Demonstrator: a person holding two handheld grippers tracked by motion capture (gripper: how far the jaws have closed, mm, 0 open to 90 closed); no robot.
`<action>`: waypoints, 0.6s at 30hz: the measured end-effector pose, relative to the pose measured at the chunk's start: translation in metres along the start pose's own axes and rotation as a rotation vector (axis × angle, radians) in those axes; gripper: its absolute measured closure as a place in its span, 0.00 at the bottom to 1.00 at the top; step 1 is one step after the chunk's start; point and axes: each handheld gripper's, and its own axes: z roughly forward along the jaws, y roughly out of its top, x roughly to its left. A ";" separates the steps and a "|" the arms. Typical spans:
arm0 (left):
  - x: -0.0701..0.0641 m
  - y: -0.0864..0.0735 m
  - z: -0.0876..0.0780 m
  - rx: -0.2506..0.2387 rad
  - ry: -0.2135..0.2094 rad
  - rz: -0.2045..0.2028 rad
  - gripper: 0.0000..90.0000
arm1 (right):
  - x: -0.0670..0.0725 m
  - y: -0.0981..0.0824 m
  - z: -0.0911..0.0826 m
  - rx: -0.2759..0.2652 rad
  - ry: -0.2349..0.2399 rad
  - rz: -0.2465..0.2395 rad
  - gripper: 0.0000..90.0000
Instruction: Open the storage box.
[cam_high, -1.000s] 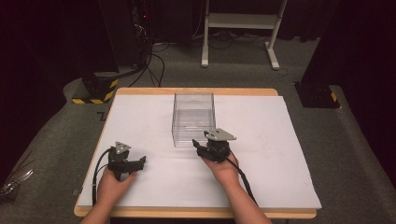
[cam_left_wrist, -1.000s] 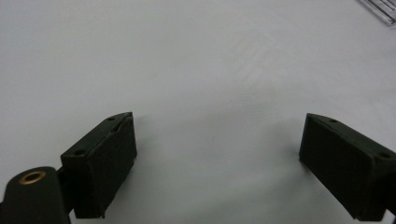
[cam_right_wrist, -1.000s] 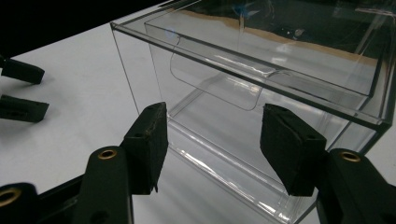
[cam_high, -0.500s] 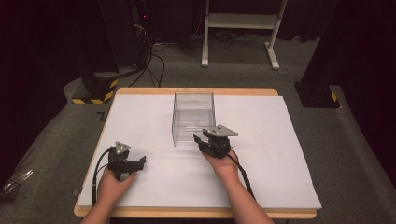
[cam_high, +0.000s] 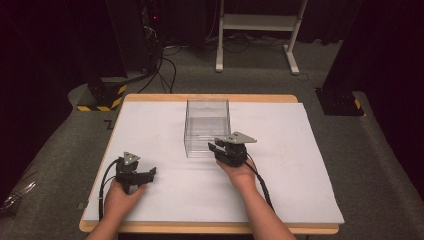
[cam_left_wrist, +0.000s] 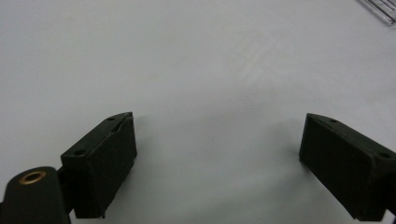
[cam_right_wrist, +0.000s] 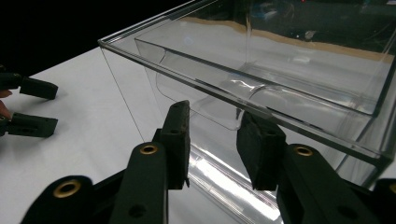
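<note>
Two claws (cam_high: 148, 173) (cam_high: 215, 147) by clear box (cam_high: 206, 125) (no legible txt).

So the clear box (cam_high: 207, 127) sits toward the back-middle of the table (cam_high: 300, 150), the right gripper (cam_high: 218, 148) is right up at its near right corner, and the left gripper (cam_high: 150, 172) is well off to the left, closer to the front edge.

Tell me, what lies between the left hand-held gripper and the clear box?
Bare white table cover, seen in the high view, lies between the left hand-held gripper and the clear box.
</note>
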 end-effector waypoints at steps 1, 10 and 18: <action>0.000 0.000 0.000 0.000 0.000 -0.001 0.13 | 0.000 0.000 0.000 -0.001 0.002 0.005 0.74; 0.000 0.000 0.000 0.000 0.000 -0.001 0.13 | -0.009 -0.001 0.000 -0.016 0.067 0.026 0.82; 0.000 0.000 0.000 0.001 0.001 0.001 0.13 | -0.011 -0.002 -0.003 -0.009 0.080 0.014 0.85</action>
